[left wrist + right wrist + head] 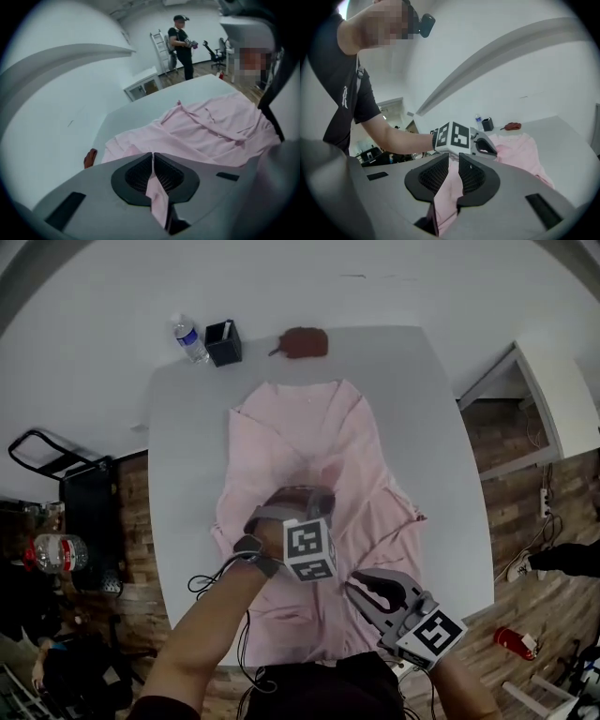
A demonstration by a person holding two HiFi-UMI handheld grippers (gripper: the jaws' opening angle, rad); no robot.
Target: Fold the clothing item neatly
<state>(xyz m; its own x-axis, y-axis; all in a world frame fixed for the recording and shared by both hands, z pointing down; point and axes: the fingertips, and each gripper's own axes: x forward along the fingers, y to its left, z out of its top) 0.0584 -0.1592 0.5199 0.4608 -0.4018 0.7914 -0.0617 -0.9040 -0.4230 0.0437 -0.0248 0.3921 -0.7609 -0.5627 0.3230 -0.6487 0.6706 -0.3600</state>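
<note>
A pink shirt (pixel 309 442) lies spread along the grey table (pixel 187 446), collar end at the far side. My left gripper (pixel 302 491) is over the shirt's middle, shut on a fold of pink cloth (pixel 157 192) that runs between its pads. My right gripper (pixel 354 585) is near the hem at the near right, shut on a strip of the same cloth (pixel 447 192). In the right gripper view, the left gripper's marker cube (pixel 452 136) sits just ahead, with the shirt (pixel 520 150) beyond it.
At the table's far edge stand a water bottle (pixel 190 338), a black cup (pixel 223 341) and a brown pouch (pixel 302 341). A person (pixel 183 44) stands far off by a ladder (pixel 159 49). Bare table lies left and right of the shirt.
</note>
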